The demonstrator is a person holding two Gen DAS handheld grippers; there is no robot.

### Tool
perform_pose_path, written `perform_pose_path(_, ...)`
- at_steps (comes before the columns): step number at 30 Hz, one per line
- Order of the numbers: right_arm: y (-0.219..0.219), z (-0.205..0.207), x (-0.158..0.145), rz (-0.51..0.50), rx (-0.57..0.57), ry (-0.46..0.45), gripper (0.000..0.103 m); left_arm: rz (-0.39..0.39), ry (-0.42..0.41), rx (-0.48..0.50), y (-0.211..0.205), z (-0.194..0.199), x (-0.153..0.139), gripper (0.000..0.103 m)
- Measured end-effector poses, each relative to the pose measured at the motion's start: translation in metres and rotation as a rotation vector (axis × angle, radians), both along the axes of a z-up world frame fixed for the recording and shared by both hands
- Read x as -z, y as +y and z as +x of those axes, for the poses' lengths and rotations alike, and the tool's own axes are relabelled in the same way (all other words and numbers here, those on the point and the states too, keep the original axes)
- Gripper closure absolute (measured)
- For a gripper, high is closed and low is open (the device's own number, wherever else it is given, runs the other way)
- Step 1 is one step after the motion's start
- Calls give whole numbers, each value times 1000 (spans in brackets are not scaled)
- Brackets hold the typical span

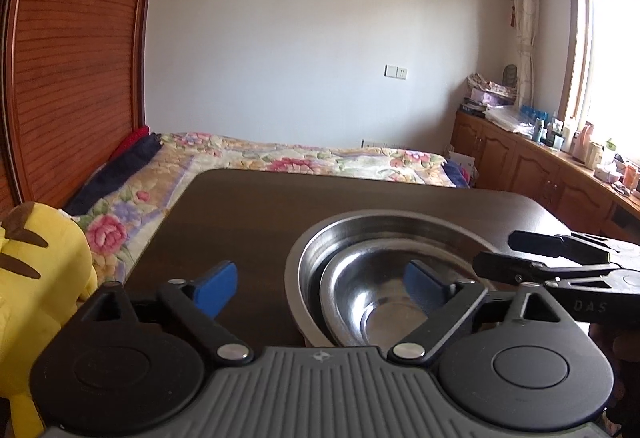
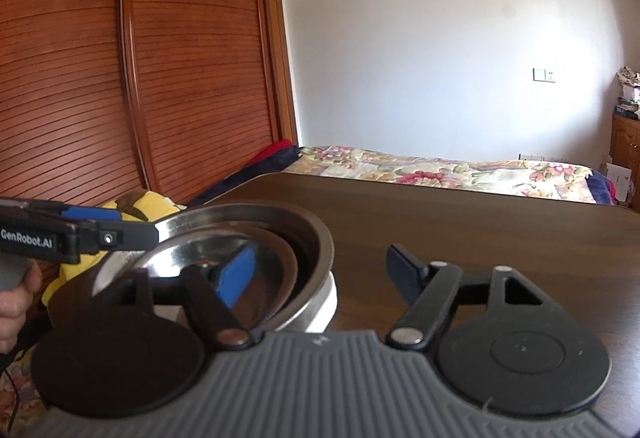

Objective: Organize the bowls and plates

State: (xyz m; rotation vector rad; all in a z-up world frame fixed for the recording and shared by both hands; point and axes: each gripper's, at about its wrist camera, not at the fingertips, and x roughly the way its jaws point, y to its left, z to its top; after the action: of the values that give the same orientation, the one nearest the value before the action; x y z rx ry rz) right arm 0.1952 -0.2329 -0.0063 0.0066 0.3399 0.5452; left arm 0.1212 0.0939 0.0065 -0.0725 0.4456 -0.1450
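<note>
On the dark desk (image 1: 240, 206) a large steel bowl (image 1: 372, 226) holds a smaller steel bowl (image 1: 372, 290) nested inside it. The left gripper (image 1: 320, 284) hangs over the large bowl's near-left rim, fingers spread wide and holding nothing. The right gripper (image 2: 320, 270) is at that bowl's right rim, fingers likewise wide and empty.
</note>
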Motion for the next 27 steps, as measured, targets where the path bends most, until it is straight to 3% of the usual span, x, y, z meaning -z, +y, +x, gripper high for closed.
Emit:
perform_pose_path(10, -18, -16, -11, 15, 55, -64, 0, 17, -66, 9, -11, -14, -15, 0)
perform_pose_path(27, -39, -53, -26, 20, 146, -96, 0, 63, -96, 27, -39, -47, -32, 0)
